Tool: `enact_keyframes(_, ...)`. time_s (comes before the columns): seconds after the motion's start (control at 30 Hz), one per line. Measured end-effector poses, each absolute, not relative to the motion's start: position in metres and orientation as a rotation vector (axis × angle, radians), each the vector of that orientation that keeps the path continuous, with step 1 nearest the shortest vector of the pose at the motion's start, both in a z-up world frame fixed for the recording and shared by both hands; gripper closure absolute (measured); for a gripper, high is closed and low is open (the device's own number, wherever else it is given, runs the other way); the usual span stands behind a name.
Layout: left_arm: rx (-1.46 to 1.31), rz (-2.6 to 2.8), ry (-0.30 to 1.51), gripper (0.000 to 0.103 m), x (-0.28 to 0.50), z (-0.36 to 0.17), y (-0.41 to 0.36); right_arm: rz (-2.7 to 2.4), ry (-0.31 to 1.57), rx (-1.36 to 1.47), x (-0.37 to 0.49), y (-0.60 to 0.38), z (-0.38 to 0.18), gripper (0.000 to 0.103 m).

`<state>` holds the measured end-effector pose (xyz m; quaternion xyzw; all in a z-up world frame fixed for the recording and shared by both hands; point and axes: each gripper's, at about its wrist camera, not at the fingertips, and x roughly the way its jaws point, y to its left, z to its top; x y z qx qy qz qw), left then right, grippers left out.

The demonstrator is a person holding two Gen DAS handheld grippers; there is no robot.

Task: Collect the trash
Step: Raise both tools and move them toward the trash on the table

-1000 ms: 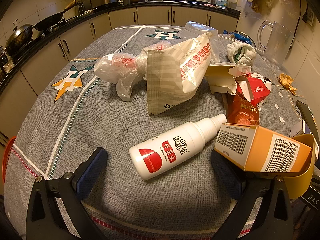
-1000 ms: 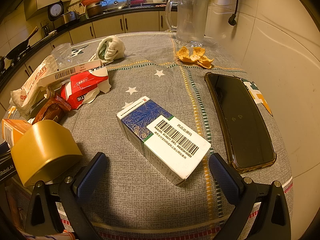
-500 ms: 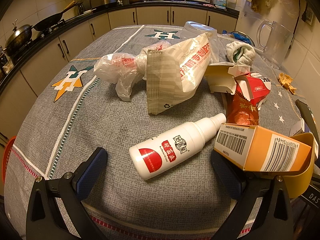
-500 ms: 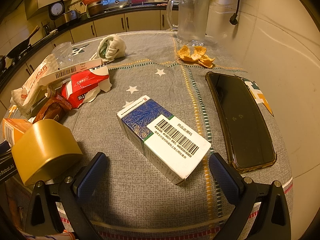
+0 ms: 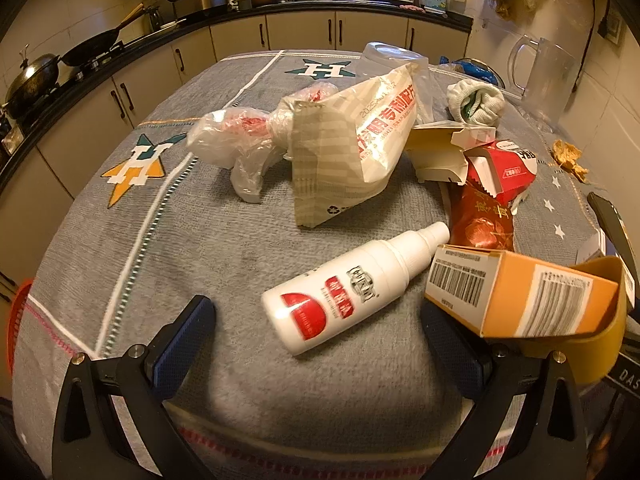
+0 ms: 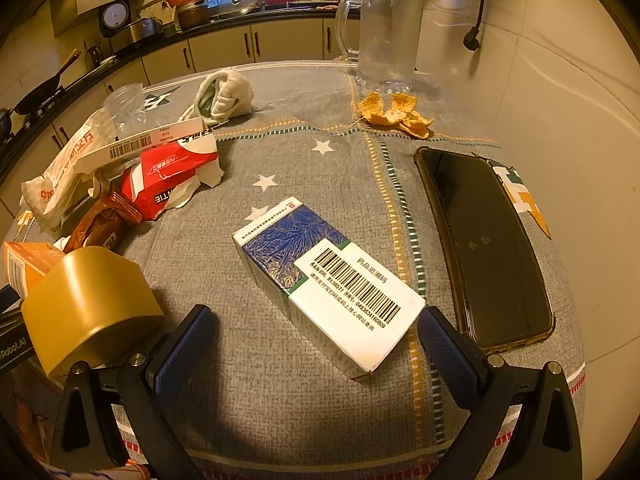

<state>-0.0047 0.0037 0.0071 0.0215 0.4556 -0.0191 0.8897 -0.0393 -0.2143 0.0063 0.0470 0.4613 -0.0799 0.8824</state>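
Both your grippers sit low at the near edge of the table, tongs spread wide and empty — nothing between the pads on either side.

Left gripper point(image 5: 316, 344): the white spray bottle point(image 5: 352, 292) lies on its side right in front of the gap, nozzle pointing away and to the right, base nearest you. It's angled across the opening, so I'd judge you need a slight wrist turn to close across the body rather than along it. The round body will probably roll if you pinch off-centre.

Just right of the bottle, the orange box point(image 5: 516, 296) sticks out of the yellow bin point(image 5: 616, 312), which is tipped with its mouth toward the clutter — presumably the collection container, laid that way so trash slides in. The box is only partly inside and may slip out.

Right gripper point(image 6: 316, 356): the blue-and-white medicine box point(image 6: 328, 280) lies flat, barcode up, diagonal to the gap, with its near corner close to the right finger point(image 6: 448, 356). The flat faces should grip easily.

Watch the phone point(image 6: 488, 248) just beside that box — not trash, don't catch it.

Remaining trash, farther back:
- paper bag point(image 5: 360, 148) and plastic bag point(image 5: 248, 140), touching
- torn red carton point(image 6: 168, 180) and brown wrapper point(image 6: 104, 228)
- orange peel point(image 6: 396, 116) near the glass mug point(image 6: 384, 36)

Task looks early, going by how things lie: one item in the bin, the rest on the cloth.
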Motion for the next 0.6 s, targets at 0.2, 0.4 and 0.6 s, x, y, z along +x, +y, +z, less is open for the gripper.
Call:
enact_keyframes(0.2,0.015,-0.02,0.804,0.0,-0.044,0.049,0.026,-0.179,0.936,0.095,-0.064,-0.215,0.017,0.003)
enact_keyframes(0.4,0.066,0.055,0.594,0.0,-0.099,0.093,0.043,-0.201,0.77,0.071,-0.113,-0.202,0.055,0.003)
enact_keyframes(0.6,0.02,0.106,0.472,0.0,-0.146,0.115,0.066,-0.172,0.434,0.096,-0.178,-0.184,0.09,0.002)
